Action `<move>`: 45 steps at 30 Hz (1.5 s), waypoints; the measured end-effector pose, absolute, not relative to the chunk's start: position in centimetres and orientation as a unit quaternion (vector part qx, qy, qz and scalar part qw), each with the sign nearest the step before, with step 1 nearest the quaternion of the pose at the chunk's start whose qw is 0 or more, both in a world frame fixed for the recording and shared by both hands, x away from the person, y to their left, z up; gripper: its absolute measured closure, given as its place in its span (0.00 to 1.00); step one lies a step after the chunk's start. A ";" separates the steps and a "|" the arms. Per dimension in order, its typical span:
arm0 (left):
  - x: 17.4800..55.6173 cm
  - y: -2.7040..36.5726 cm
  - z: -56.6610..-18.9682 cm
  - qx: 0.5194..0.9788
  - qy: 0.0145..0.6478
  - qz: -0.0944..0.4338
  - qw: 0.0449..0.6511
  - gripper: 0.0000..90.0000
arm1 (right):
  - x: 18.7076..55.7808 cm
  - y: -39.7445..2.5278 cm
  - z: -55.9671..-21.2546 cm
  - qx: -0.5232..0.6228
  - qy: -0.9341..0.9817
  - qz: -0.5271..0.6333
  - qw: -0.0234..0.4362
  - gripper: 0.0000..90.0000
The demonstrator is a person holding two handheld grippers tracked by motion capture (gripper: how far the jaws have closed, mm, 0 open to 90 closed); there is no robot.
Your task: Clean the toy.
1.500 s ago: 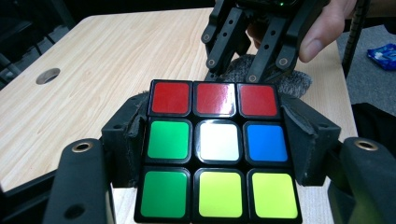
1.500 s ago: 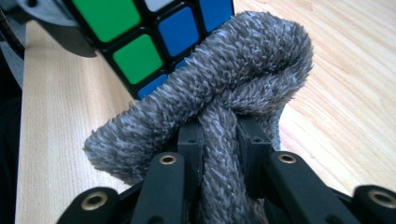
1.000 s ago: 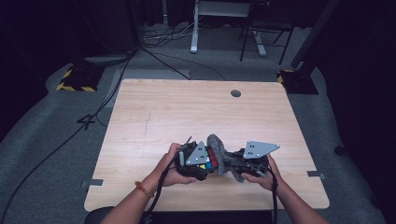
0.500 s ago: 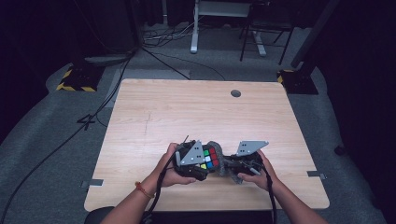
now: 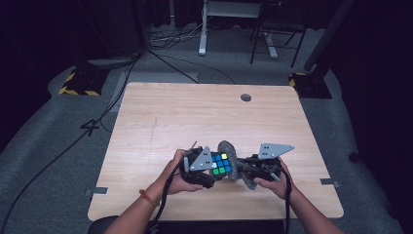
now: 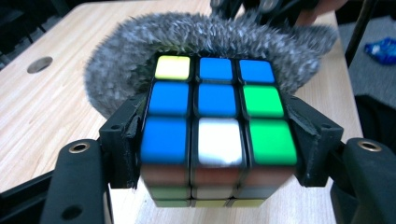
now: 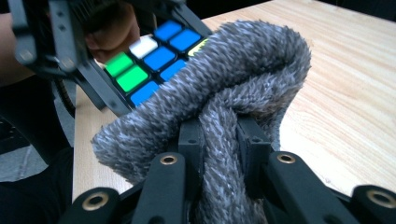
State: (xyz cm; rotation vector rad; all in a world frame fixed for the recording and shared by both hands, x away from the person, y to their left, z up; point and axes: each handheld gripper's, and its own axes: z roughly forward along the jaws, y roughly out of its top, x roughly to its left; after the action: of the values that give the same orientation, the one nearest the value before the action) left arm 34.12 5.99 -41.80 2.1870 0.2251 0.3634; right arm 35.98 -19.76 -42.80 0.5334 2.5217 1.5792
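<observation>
Left gripper (image 6: 217, 154) clamps the puzzle cube (image 6: 217, 109) btwn its jaws, coloured face up, steadying it for wiping. Right gripper (image 7: 219, 140) has jaws pinched on a fold of grey fuzzy cloth (image 7: 224, 88), w/ its free loop pressed against the cube's far side, above the worktop (image 5: 195, 112).

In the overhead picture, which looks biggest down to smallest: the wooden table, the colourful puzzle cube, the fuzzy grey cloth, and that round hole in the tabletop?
1. Wooden table, by far the largest.
2. Fuzzy grey cloth, partly hidden, so its full size is unsure.
3. Puzzle cube, close to the cloth in visible size; that order is shaky.
4. Round hole, smallest.
</observation>
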 end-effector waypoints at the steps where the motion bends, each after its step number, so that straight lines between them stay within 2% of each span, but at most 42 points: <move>1: 34.1 5.9 -41.9 0.883 0.090 0.149 0.436 0.36 | 35.8 -19.7 -42.7 0.174 0.834 0.520 0.064 0.84; 5: 34.1 5.7 -42.0 0.888 0.088 0.154 0.425 0.36 | 35.4 -19.4 -42.2 0.165 0.835 0.519 0.085 0.84; 11: 34.0 5.9 -41.6 0.881 0.085 0.152 0.441 0.37 | 35.4 -19.1 -42.5 0.167 0.850 0.489 0.104 0.84; 18: 33.8 6.2 -41.0 0.868 0.086 0.142 0.468 0.37 | 36.2 -18.1 -44.8 0.172 0.885 0.422 0.092 0.84; 23: 34.0 6.4 -41.2 0.877 0.087 0.152 0.448 0.37 | 36.0 -18.5 -44.0 0.168 0.875 0.444 0.097 0.84; 25: 34.2 6.4 -41.7 0.882 0.091 0.153 0.436 0.37 | 35.9 -19.0 -43.4 0.165 0.859 0.476 0.084 0.83; 31: 34.1 6.2 -41.7 0.884 0.090 0.152 0.434 0.37 | 35.0 -19.2 -42.1 0.148 0.847 0.500 0.099 0.83; 35: 33.9 6.3 -41.4 0.879 0.085 0.149 0.444 0.37 | 35.0 -18.7 -42.5 0.143 0.864 0.469 0.117 0.83; 39: 33.9 6.9 -40.5 0.865 0.091 0.142 0.473 0.37 | 35.2 -18.0 -43.6 0.143 0.882 0.436 0.108 0.83; 45: 33.9 7.7 -40.4 0.863 0.104 0.158 0.469 0.37 | 35.5 -17.5 -44.7 0.153 0.893 0.411 0.102 0.83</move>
State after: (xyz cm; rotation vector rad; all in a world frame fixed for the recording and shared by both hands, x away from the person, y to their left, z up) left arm 33.95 7.70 -40.40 2.1154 0.2559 0.3864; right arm 35.53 -17.45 -44.66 0.4513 2.6358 1.2135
